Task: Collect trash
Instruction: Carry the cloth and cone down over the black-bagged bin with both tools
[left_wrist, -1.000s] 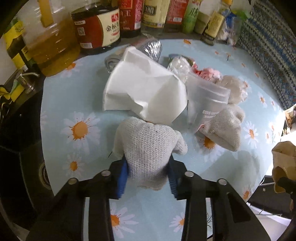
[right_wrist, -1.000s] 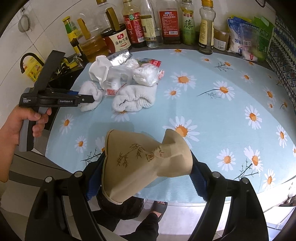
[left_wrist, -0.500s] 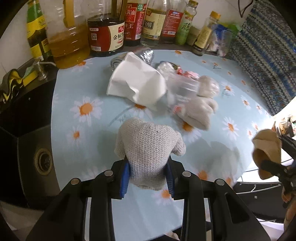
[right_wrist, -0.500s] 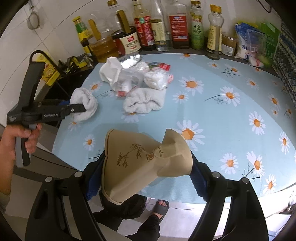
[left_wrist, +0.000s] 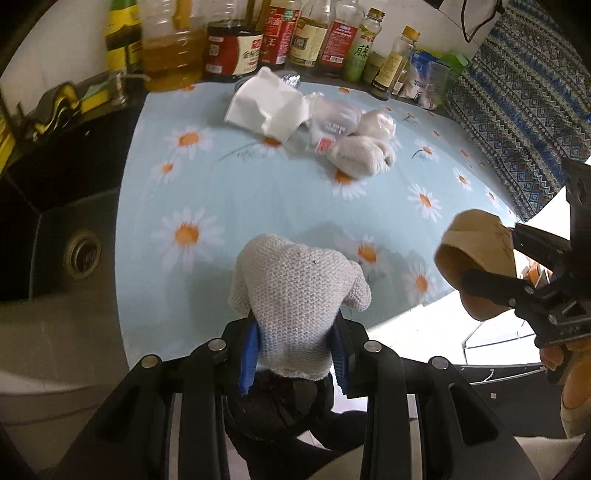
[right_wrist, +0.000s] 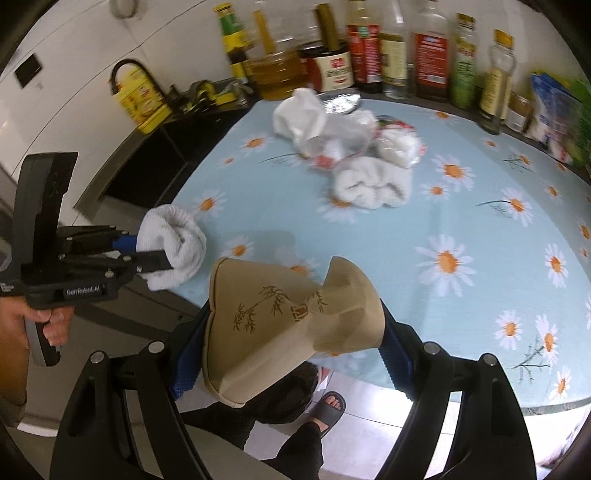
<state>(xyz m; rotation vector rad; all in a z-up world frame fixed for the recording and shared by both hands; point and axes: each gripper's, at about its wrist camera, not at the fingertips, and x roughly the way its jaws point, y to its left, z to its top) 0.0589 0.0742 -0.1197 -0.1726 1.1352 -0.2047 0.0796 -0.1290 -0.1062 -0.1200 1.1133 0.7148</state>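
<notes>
My left gripper (left_wrist: 295, 347) is shut on a crumpled white knitted cloth (left_wrist: 295, 291) and holds it over the near table edge; it also shows in the right wrist view (right_wrist: 171, 251). My right gripper (right_wrist: 291, 354) is shut on a crushed brown paper cup (right_wrist: 291, 317), held beyond the table's near edge; the cup also shows in the left wrist view (left_wrist: 476, 251). A trash pile lies far on the table: white paper (left_wrist: 267, 105), a clear plastic cup (left_wrist: 332, 123), a second white cloth (left_wrist: 360, 158) and a wrapped white lump (right_wrist: 400, 147).
The table has a blue daisy cloth (left_wrist: 229, 192). Oil and sauce bottles (left_wrist: 236, 44) line the back wall. A dark sink (left_wrist: 70, 236) lies left of the table. A patterned fabric (left_wrist: 517, 96) hangs at right. A person's sandalled foot (right_wrist: 332, 406) shows below.
My left gripper has pulled back and up from the pile with the knitted cloth, now over the table's near edge. My right gripper with the paper cup has come closer to it.
</notes>
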